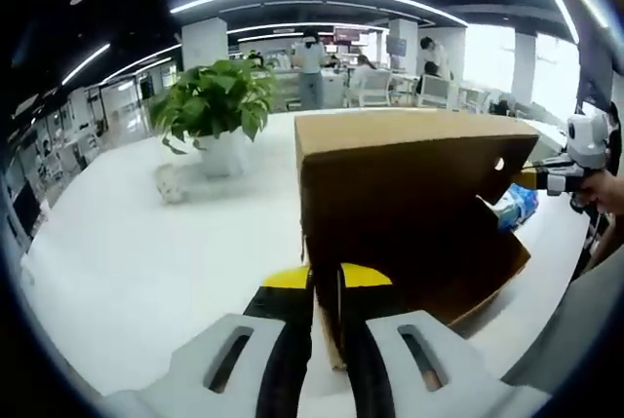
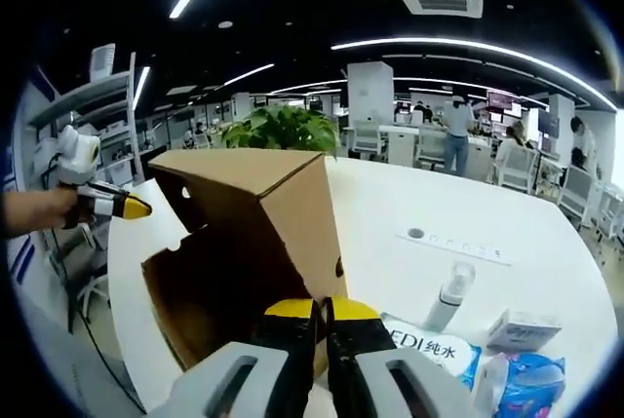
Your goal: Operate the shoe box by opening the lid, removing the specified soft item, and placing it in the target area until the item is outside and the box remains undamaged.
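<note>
Left gripper view: left gripper (image 1: 327,313) jaws clamped on box (image 1: 409,204) edge, right gripper (image 2: 324,332) too. Box tipped up on table (image 1: 146,243). Risk: uneven pull tears cardboard.

Your left gripper (image 1: 327,313) has its jaws pinched nearly together, angled forward and low. Your right gripper (image 2: 322,325) looks the same, jaws squeezed tight, one hand (image 2: 39,209) out at the side.
</note>
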A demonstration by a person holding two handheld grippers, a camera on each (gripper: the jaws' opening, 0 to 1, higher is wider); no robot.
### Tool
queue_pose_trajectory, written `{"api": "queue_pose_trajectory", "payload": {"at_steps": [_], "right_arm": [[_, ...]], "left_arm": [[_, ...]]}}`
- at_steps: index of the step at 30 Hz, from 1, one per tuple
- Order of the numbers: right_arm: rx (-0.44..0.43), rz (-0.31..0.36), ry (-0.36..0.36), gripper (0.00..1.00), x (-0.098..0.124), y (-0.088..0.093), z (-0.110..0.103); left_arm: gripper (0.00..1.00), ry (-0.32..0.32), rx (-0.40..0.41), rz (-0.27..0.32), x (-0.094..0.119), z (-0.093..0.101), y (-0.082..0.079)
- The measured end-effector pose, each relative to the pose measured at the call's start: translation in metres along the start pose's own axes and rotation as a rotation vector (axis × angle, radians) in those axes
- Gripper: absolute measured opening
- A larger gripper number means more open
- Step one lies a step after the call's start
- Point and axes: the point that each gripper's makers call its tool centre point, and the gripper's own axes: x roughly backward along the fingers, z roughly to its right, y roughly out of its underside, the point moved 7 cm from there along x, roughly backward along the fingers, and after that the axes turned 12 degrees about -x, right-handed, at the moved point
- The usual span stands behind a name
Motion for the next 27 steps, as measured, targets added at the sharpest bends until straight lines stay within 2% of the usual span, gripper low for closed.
{"api": "queue_pose_trajectory", "payload": {"at_steps": [7, 13, 16, 27], "right_arm": [[-0.002, -0.001, 0.001, 0.00, 0.001, 0.001, -0.001], [-0.003, -0.007, -0.003, 0.00, 0.003, 0.006, -0.002], [-0.005, -0.011, -0.004, 0.00, 0.003, 0.008, -0.002], [-0.026, -0.031, -0.003, 0.00, 0.006, 0.015, -0.004]], "left_arm": [[0.07, -0.037, -0.023, 0.037, 0.002, -0.008, -0.014], [0.07, -0.044, -0.036, 0.063, 0.003, -0.009, -0.023], [0.06, -0.047, -0.062, 0.057, 0.003, -0.007, -0.023], [0.00, -0.061, -0.051, 0.047, 0.007, -0.006, -0.014]]}}
